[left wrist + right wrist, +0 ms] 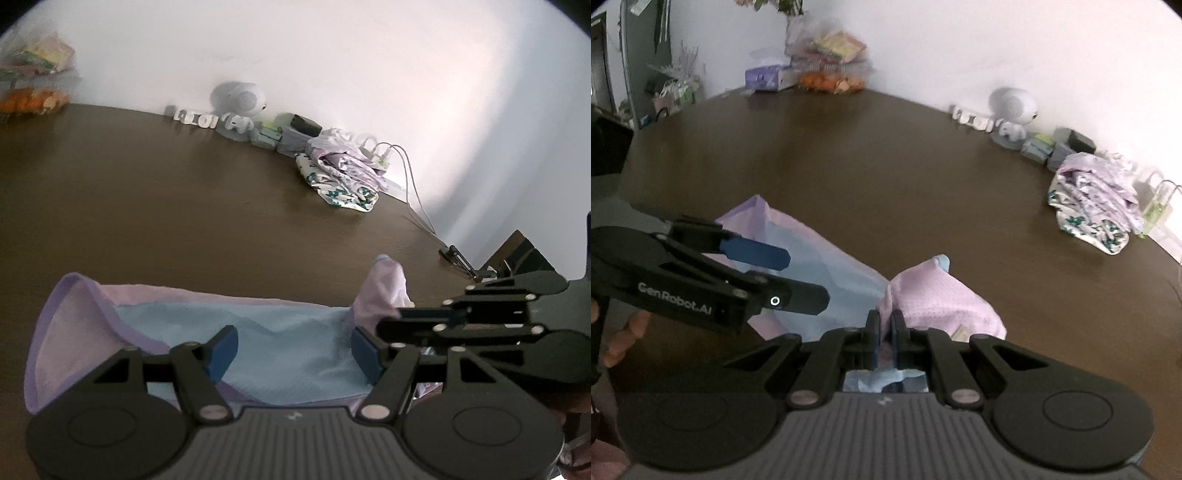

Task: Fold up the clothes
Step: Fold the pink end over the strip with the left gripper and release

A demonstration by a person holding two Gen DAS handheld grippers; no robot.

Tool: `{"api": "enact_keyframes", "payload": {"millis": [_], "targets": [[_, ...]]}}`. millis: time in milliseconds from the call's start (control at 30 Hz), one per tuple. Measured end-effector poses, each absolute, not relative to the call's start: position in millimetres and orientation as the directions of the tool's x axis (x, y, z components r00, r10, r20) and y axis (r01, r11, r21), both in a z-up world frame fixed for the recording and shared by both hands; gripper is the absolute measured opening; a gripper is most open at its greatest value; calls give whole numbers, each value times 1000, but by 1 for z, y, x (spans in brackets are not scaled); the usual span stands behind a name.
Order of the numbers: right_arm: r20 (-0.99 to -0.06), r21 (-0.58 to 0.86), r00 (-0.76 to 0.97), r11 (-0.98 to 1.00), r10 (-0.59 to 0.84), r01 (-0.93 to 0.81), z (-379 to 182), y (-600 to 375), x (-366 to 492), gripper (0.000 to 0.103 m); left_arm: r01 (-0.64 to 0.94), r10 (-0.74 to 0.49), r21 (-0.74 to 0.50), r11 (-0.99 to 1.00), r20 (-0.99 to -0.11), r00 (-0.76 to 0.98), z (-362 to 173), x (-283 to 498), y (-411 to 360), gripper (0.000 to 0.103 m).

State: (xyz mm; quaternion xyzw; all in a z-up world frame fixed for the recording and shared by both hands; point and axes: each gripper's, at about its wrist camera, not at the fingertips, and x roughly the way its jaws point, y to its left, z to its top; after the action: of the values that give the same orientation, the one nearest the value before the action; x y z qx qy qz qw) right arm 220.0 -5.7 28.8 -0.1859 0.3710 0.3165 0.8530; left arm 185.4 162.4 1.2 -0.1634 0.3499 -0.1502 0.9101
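Note:
A lilac and light blue garment point(266, 343) lies on the dark wooden table point(166, 192) near its front edge. My left gripper point(293, 350) is open, its blue pads point(221, 350) spread over the blue part of the cloth. My right gripper point(885, 338) is shut on the garment's lilac right end point(934, 299), which bunches up above the jaws. In the right wrist view the left gripper point(753, 254) hovers open over the garment's left part point(812, 266). The right gripper point(461, 321) also shows at the right of the left wrist view.
A pile of patterned clothes point(343, 173) sits at the back right by the wall. A white robot toy point(240, 103), small boxes point(291, 133) and charger cables point(410, 173) line the wall. Snack bags point(831, 62) and a tissue box point(768, 75) stand at the far left.

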Motion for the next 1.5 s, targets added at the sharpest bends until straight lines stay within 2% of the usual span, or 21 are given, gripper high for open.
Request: {"api": "enact_keyframes", "payload": {"millis": [133,200,233,300,400,467,633,733,767,833,867,900,1000,1133,1267,1333,1367,1400,1433,1500], "targets": [[-758,1,480,738,441,-675,17,-5,225,9,143,-380,-408,902,-592,711,0,186,165,67],[-748,101,439,739,498,-666,14,-13,229,20,132,-374,-410,903,-595,711,-1,188,167,67],[-727,165,425,739,539,-654,16,-24,230,29,127,-372,-412,902,-596,712,-1,189,168,68],[-673,294,403,724,620,-624,20,-48,232,31,120,-370,-417,901,-595,713,-1,190,170,68],[-583,400,440,712,683,-577,32,-91,229,34,134,-389,-431,892,-585,711,2,193,167,68],[-564,381,510,752,650,-538,36,-114,227,34,163,-417,-440,883,-576,703,5,198,160,68],[-611,295,556,814,563,-500,19,-124,227,34,199,-464,-456,867,-599,652,8,224,127,76],[-631,264,556,823,541,-503,6,-120,227,34,168,-487,-501,849,-619,616,1,244,115,74],[-628,261,553,818,547,-513,3,-117,225,34,153,-508,-536,830,-614,604,-2,250,114,71],[-623,241,551,807,555,-539,-1,-109,222,34,104,-520,-583,806,-613,595,-8,258,118,53],[-621,228,552,802,557,-553,-3,-104,220,34,77,-523,-603,794,-614,592,-12,261,120,38],[-620,208,554,798,555,-566,-5,-98,219,34,50,-526,-622,782,-614,588,-15,265,121,30],[-624,166,558,791,547,-589,-11,-86,217,34,9,-494,-607,794,-637,592,-20,268,125,21],[-621,137,562,782,546,-608,-14,-77,216,37,12,-481,-595,804,-637,603,-20,267,125,20],[-578,196,561,768,593,-609,-5,-88,213,38,42,-493,-601,798,-613,617,-13,262,130,36],[-563,208,569,769,599,-604,-1,-94,213,38,47,-494,-604,796,-602,627,-7,260,136,35],[-563,205,572,771,597,-603,0,-95,214,38,50,-492,-601,798,-602,628,-5,260,138,28],[-564,211,569,770,599,-602,-1,-96,215,38,53,-492,-598,800,-602,629,-3,261,139,14],[-565,217,565,769,602,-602,-2,-96,215,38,55,-496,-599,799,-605,623,-3,262,139,8],[-569,224,559,768,603,-600,-4,-95,215,38,57,-503,-602,796,-606,616,-4,264,140,6]]}}
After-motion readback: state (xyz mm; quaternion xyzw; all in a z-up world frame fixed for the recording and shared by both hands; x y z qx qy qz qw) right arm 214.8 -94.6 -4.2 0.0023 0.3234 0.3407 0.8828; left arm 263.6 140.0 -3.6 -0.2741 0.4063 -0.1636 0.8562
